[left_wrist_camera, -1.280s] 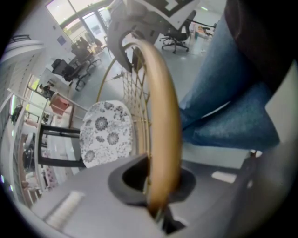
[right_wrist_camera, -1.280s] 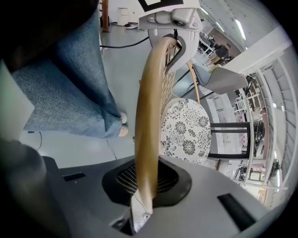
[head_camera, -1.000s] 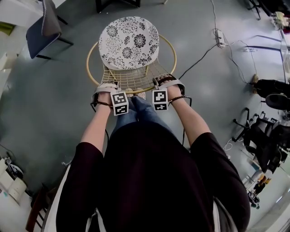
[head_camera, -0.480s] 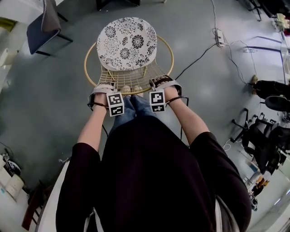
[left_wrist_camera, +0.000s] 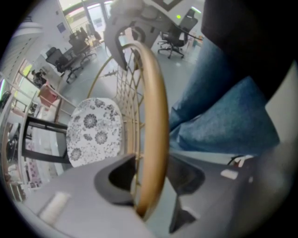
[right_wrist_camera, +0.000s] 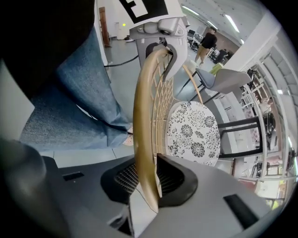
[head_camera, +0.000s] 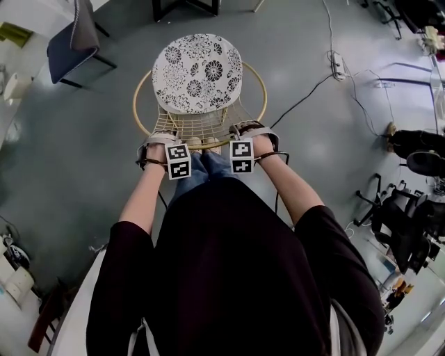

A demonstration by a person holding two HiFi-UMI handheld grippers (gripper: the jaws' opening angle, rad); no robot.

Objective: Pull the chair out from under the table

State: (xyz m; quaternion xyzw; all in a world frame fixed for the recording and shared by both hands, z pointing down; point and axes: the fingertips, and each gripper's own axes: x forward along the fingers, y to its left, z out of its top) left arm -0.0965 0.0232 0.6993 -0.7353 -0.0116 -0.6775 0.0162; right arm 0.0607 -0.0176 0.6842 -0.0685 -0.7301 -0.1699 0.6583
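The chair has a round rattan rim [head_camera: 201, 142] and a white cushion with a black flower print [head_camera: 197, 73]. It stands on the grey floor just in front of me. Both grippers point down onto the near arc of the rim. My left gripper [head_camera: 160, 143] straddles the rim [left_wrist_camera: 153, 139]; its jaws are opening, and a gap shows beside the rim on the right side. My right gripper [head_camera: 252, 133] is shut on the rim [right_wrist_camera: 142, 139], with both pads against the cane. The cushion [left_wrist_camera: 93, 132] [right_wrist_camera: 193, 130] lies beyond the jaws in both gripper views.
My legs in blue jeans [head_camera: 208, 163] stand right behind the rim. A dark chair [head_camera: 73, 35] is at the far left and dark table legs [head_camera: 184, 7] are beyond the cushion. A power strip with its cable [head_camera: 337, 59] and office chairs [head_camera: 410, 208] lie to the right.
Both hands stay at the near arc of the chair's rim. The chair and the grippers sit in almost the same place in the head view.
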